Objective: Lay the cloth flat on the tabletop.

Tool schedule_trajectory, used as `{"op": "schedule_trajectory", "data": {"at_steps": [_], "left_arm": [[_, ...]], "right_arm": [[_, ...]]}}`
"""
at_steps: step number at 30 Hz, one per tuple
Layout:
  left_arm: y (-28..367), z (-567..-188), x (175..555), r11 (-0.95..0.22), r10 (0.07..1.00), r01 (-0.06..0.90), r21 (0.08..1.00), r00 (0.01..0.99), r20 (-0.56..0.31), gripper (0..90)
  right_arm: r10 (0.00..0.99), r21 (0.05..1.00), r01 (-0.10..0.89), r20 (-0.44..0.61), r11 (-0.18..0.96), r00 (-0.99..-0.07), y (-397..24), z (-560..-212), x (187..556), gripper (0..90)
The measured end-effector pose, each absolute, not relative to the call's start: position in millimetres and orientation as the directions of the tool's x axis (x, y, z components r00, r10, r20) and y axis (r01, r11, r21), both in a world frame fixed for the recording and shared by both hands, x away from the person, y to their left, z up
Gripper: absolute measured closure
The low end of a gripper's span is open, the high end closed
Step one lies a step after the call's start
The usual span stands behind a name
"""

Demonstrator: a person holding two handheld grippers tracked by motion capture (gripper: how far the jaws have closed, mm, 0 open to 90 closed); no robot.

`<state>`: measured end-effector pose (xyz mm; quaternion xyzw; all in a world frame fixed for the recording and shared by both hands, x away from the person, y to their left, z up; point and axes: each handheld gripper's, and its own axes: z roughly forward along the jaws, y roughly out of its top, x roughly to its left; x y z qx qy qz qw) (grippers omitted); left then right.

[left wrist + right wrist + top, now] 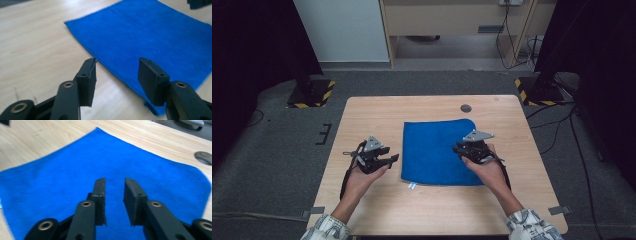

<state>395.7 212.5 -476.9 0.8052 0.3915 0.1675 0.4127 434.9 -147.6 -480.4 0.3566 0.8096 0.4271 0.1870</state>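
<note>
Blue cloth (439,152) flat on desk (362,115); left tool (117,72) parted at its edge, right tool (115,192) parted above it.

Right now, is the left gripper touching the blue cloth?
Apart. In the high view the left gripper sits over bare table, short of the blue cloth; the left gripper view shows nothing between its open jaws.

One blue cloth (439,151), one wooden table (377,115), two hand-held grippers, left (388,161) and right (461,149), two floor stands (311,93)
</note>
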Motion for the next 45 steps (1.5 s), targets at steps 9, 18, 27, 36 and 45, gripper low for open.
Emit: {"op": "schedule_trajectory", "data": {"at_steps": [9,18,27,36,45], "left_arm": [[207,-495,360,-0.417,0.727,0.494,0.763,0.685,-0.046,51.3],[214,-500,360,-0.4,0.743,0.507,0.764,0.667,-0.054,51.6],[230,-496,372,-0.334,0.792,0.521,0.785,0.607,-0.066,49.9],[226,-495,369,-0.343,0.782,0.509,0.789,0.621,-0.061,50.6],[231,-496,369,-0.343,0.789,0.514,0.787,0.612,-0.057,50.8]], "right_arm": [[0.661,0.825,0.384,0.017,0.415,-0.75,-123,-491,403,84.3],[0.6,0.82,0.362,0.028,0.444,-0.8,-97,-494,388,89.3],[0.544,0.812,0.345,0.041,0.471,-0.838,-59,-498,377,86.9],[0.489,0.798,0.32,0.036,0.511,-0.872,-35,-506,367,83.1],[0.473,0.768,0.284,-0.027,0.574,-0.881,-12,-518,368,65.9]]}}
